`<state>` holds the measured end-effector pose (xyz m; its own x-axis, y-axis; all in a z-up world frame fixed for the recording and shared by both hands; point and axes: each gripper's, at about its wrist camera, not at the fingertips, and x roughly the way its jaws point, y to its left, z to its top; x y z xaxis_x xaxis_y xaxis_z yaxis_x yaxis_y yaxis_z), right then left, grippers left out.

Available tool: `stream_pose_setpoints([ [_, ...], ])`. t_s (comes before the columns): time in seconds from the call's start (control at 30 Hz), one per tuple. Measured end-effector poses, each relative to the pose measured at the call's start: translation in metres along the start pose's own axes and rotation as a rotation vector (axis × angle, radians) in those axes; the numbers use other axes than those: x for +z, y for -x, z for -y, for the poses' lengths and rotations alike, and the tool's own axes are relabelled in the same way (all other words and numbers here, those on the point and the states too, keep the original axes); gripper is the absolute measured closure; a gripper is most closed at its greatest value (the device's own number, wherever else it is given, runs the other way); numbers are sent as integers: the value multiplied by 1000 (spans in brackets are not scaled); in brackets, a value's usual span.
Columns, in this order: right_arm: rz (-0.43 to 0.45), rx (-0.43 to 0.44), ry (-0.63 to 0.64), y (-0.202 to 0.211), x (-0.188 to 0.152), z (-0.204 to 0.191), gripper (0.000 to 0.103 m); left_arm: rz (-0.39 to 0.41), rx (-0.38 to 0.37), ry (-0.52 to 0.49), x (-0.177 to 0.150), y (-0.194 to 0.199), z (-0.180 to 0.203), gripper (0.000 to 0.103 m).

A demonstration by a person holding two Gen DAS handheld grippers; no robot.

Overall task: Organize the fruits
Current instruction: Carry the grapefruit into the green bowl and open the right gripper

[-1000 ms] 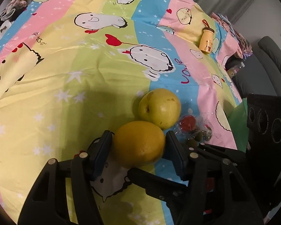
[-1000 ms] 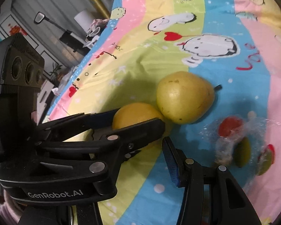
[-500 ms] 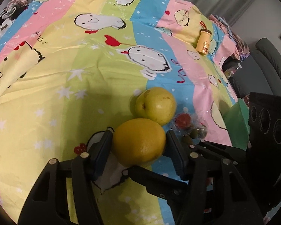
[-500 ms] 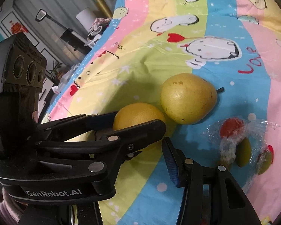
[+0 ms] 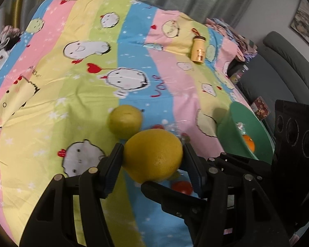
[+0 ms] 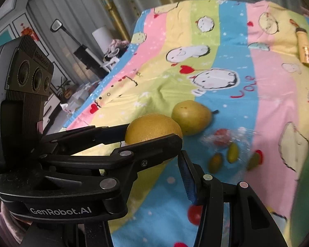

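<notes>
A: Orange (image 5: 152, 154), large and yellow-skinned, dimpled rind, roundish with no real long axis. It sits at lower centre of the left wrist view, pinched between both pads of the left gripper (image 5: 152, 160). Looks clear of the bedsheet (image 5: 51, 94), though I can't be sure.

B: Grip state?

A: Clenched on the fruit, pads pressing its two sides. The right gripper (image 6: 181, 164) shows only one finger, at bottom centre of its own view; whether it is spread or closed I cannot tell. It holds nothing visible.

B: Where does the fruit need to go?

A: My guess is the green bowl (image 5: 232, 121), at right of the left view, just right of and beyond the held fruit. A smaller orange fruit (image 5: 249, 144) already lies inside. So the carry runs rightward over the rim, and the left hand is the one loaded.

B: Anything else about?

A: Pear (image 5: 124, 121) on the sheet just behind the orange, stem to the right. Small red and green fruits (image 6: 222, 152) in crinkled clear wrap lie between pear and bowl. Yellow bottle (image 5: 198, 49) at upper right, well apart.
</notes>
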<state>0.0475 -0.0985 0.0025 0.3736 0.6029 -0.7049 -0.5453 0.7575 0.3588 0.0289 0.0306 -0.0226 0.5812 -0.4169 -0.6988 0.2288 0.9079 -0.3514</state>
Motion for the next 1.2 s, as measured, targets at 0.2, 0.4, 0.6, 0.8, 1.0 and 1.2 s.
stream_pose_setpoints([
  [0.2, 63, -30, -18, 36, -14, 13, 52, 18, -21, -55, -2, 1, 34, 44],
  [0.4, 120, -65, -53, 69, -28, 32, 52, 20, -53, -122, -4, -3, 74, 44],
  [0.6, 171, -106, -90, 100, -39, 53, 52, 20, -89, -186, -3, -11, 114, 44],
  [0.8, 215, -156, -127, 129, -47, 75, 52, 15, -136, -249, -1, -24, 155, 44],
  [1.0, 244, -195, -172, 150, -56, 100, 52, -5, -178, -275, 2, -40, 185, 44],
  [1.2, 254, -231, -206, 161, -61, 122, 52, -41, -216, -297, 5, -59, 206, 45],
])
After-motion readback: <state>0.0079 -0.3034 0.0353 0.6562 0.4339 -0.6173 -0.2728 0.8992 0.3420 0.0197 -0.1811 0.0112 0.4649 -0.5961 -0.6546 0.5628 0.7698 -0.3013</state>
